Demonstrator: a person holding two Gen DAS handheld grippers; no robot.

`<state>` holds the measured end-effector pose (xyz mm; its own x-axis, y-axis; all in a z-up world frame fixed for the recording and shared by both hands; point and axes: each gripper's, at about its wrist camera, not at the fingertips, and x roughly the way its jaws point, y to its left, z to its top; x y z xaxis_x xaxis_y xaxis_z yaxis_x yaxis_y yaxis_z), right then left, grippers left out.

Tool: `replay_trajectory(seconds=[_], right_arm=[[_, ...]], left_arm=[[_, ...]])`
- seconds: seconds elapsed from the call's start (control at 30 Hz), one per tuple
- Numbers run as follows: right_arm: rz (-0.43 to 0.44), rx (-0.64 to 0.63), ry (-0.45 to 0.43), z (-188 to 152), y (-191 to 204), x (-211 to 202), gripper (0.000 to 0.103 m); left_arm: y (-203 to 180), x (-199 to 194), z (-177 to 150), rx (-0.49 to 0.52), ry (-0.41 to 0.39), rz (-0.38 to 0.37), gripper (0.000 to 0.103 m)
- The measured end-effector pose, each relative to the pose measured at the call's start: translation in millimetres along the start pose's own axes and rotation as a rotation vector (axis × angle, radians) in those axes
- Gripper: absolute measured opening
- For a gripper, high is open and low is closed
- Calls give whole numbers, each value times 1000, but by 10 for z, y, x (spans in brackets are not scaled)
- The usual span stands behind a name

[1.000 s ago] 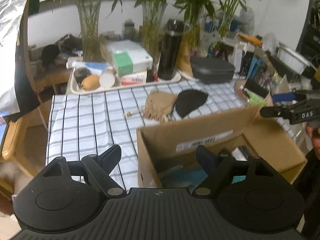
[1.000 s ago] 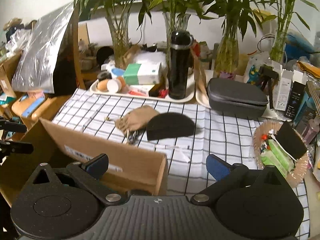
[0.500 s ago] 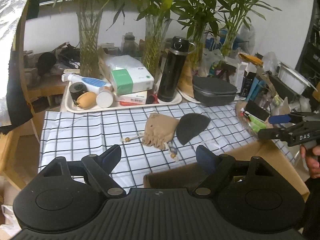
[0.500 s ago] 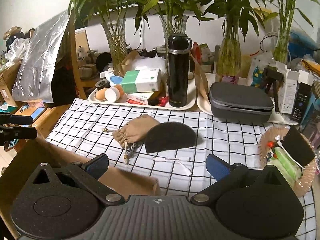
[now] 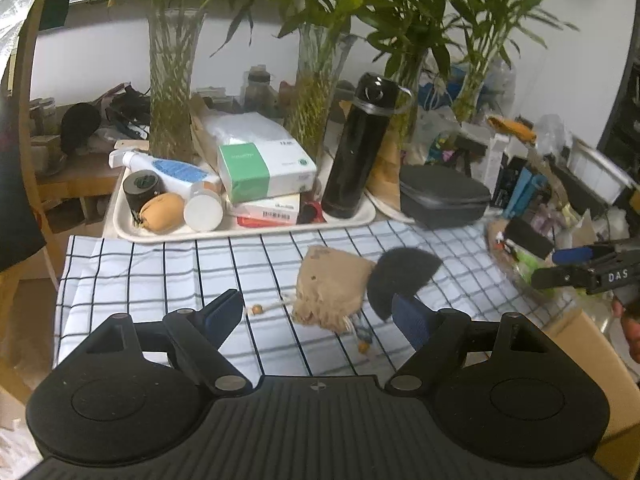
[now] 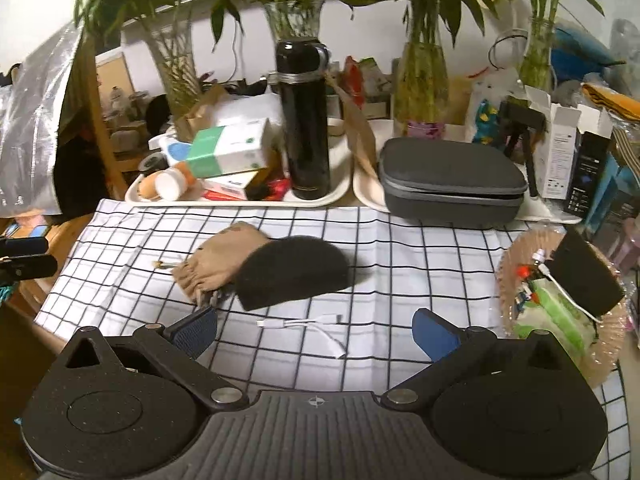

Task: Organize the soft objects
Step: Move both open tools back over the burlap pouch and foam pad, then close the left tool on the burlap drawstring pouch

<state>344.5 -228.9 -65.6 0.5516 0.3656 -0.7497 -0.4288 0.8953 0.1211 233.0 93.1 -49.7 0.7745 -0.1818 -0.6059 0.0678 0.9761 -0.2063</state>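
Both tongs wide open, empty, over checked table.

L tongs [image 5: 318, 314] & R tongs [image 6: 314, 330] hold nothing, pads apart w/ cloth showing between. White cable [image 6: 308, 330] lies nearest R tongs. Just beyond: tan drawstring pouch [image 6: 218, 260] touching black half-round pad [image 6: 294, 272], both flat on table [image 6: 400, 288]. Farther back: tray [image 5: 248, 228] w/ black flask [image 6: 304, 120], grey case [image 6: 450, 182].

Both grippers' jaws wide, empty

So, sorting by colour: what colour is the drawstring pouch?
Tan; the drawstring pouch shows best in the left wrist view.
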Motion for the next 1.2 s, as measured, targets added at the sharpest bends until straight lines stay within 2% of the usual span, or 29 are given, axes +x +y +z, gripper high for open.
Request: replay_trajectory(seconds=[0.2,0.43,0.57,0.7,0.9,1.03,1.2], right_arm=[[-17,-2,-16,80,-54,110,103],[-118,14,-26,167,-105,326,103],[-124,14,-65,208,-141,348,103],[-104,26,-60,271,-171,376,103],[-98,-16,-56,293,-143,398,103],[-74,13,-17,321,-186,464,103],[-41,27,0,326,-212,499,103]], left_arm=[[204,204,22,-46,-10,-22,82],[299,486,35,1,-17,22,82],[319,629,59,44,-12,53,82],[377,774,134,78,-2,59,82],[489,1023,143,24,44,-15,82],[356,1141,126,112,45,-36,82],[188,1350,33,221,87,-84,82]])
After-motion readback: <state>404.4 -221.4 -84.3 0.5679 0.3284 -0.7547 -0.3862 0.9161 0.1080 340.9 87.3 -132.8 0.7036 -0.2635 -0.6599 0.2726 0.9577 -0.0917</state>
